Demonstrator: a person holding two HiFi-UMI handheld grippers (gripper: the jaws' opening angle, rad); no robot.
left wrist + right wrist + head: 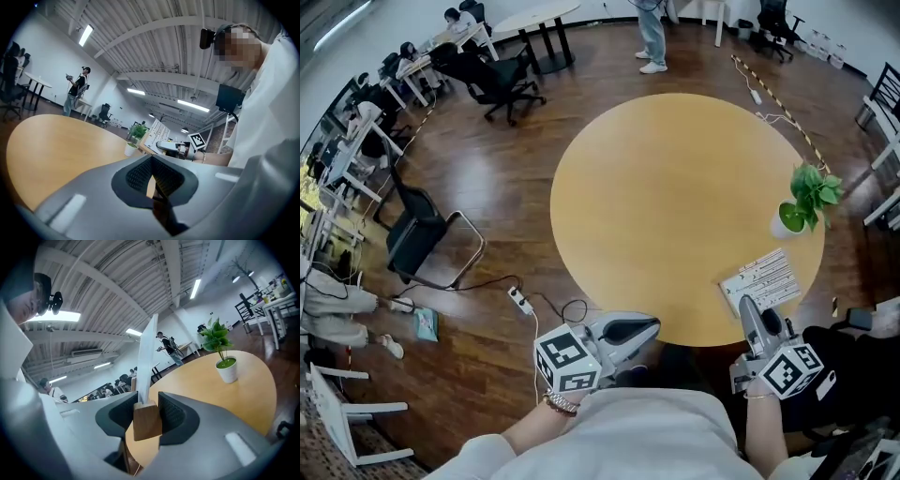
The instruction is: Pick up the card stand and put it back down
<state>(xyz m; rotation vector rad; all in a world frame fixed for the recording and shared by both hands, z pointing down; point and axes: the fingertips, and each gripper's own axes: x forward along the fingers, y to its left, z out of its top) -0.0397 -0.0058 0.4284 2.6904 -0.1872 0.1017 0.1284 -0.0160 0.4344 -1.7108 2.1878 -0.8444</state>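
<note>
The card stand is a white printed card [761,279] set in a small wooden block [147,421]. My right gripper [147,414] is shut on that block, and the card rises upright from between the jaws. The stand hangs over the near right edge of the round yellow table [675,206]. From the left gripper view the held card [157,132] shows beside the right gripper [171,146]. My left gripper [652,328] hovers at the table's near edge, its pads [140,173] meeting at the tips with nothing between them.
A small potted plant [802,204] stands on the table's right side, just beyond the card. Black office chairs [422,234] and a power strip [520,300] with cables are on the wooden floor to the left. A person [652,37] stands beyond the table.
</note>
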